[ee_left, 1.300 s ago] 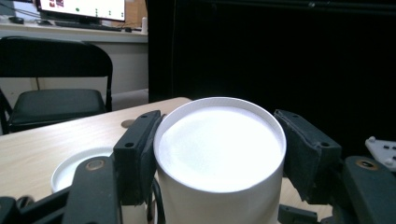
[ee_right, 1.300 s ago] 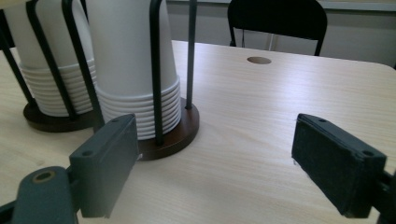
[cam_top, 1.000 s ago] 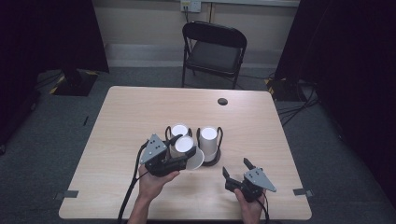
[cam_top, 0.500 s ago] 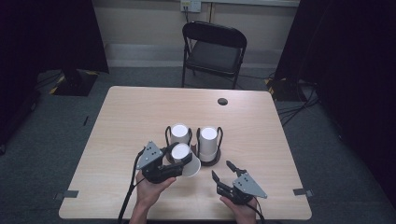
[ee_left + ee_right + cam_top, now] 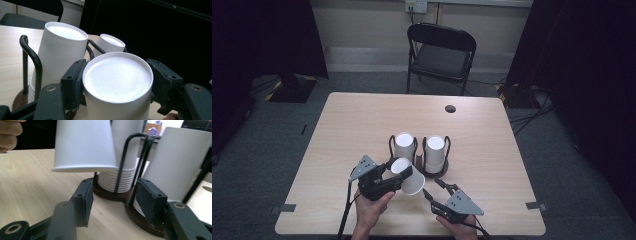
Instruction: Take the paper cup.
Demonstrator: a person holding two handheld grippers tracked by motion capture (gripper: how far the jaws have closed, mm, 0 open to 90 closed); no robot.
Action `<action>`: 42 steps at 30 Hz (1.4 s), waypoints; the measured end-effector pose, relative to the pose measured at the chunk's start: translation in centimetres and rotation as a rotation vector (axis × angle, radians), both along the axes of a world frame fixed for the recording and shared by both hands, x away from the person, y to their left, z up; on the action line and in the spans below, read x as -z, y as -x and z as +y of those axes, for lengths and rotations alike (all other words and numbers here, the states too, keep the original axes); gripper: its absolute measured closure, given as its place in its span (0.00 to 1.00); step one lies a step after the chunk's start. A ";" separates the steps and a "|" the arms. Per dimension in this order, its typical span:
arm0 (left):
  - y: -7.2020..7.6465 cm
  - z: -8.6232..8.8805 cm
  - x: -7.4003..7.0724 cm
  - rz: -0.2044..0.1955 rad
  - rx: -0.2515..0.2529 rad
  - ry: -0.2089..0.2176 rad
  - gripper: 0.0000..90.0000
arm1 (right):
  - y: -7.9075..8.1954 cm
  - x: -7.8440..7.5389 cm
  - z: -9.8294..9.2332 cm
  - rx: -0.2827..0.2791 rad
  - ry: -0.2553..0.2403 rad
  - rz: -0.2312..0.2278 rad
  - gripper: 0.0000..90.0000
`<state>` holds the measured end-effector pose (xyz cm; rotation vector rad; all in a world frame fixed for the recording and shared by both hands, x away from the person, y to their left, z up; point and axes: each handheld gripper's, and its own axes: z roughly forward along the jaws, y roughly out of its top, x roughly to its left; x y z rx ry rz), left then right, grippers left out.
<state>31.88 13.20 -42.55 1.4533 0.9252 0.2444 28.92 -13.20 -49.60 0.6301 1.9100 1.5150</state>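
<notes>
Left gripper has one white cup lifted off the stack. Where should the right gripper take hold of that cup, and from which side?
Grip the lifted cup low on its bare wall near the wide rolled rim, coming from the person's side. The left gripper already clamps the narrow closed end, and the cup rack stands just behind, so the near side is the free one. The right gripper has just been closing, nothing between its jaws.
</notes>
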 end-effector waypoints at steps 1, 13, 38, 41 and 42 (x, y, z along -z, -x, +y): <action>0.0 0.0 0.0 0.000 0.000 0.000 0.39 | 0.0 0.1 0.1 -0.004 0.003 -0.002 0.54; 0.1 -0.2 0.1 0.050 0.044 0.060 0.39 | 0.2 0.1 0.6 -0.028 -0.020 -0.087 0.63; -0.1 -1.6 0.5 0.138 0.117 0.167 0.38 | -0.5 -0.7 1.0 -0.024 -0.057 -0.174 0.75; -0.1 -1.9 0.6 0.136 0.117 0.147 0.38 | -0.5 -0.6 1.1 -0.024 -0.052 -0.177 0.76; -0.2 -1.9 0.6 0.148 0.116 0.154 0.38 | -0.5 -0.5 1.2 -0.020 -0.047 -0.177 0.78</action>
